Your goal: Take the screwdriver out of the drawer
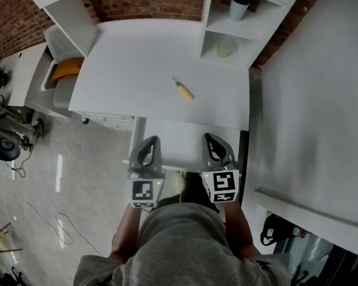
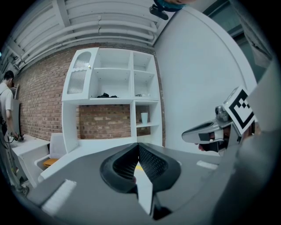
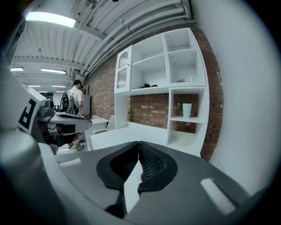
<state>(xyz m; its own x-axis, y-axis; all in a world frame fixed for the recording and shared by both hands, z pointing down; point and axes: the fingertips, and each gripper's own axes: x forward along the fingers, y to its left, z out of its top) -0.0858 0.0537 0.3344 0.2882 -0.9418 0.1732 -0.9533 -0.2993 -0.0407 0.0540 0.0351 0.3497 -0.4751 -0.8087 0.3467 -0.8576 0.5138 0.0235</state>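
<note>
The slim screwdriver with the yellow handle (image 1: 184, 90) lies on top of the white desk (image 1: 130, 61), out in the open near the middle and angled across it. Nothing touches it. It is well apart from both grippers.

The person in the grey hooded top (image 1: 189, 251) holds the two tools side by side at the desk's near edge. They sit over a flat white section (image 1: 182, 136) that juts out below the desktop. I cannot tell whether that is the drawer.

The left gripper (image 1: 149, 143) has its dark ribbed jaws pressed tip to tip with nothing between them. The right gripper (image 1: 216, 142) is the same, closed and empty. Both point towards the desk, tilted slightly down.

The only markings I can make out are the black-and-white square marker patterns on each gripper's cube. They are blocky codes, not words.

Behind the desk a white shelf unit (image 3: 151, 66) stands against the red brick wall (image 3: 151, 110). A pale cup (image 3: 186, 110) sits upright in a side compartment, and some small dark things I cannot identify lie on the shelf above. To the desk's left, an orange object (image 1: 67, 70) rests in a white bin. Further back, another person with a backpack (image 3: 74, 96) stands by a table.
</note>
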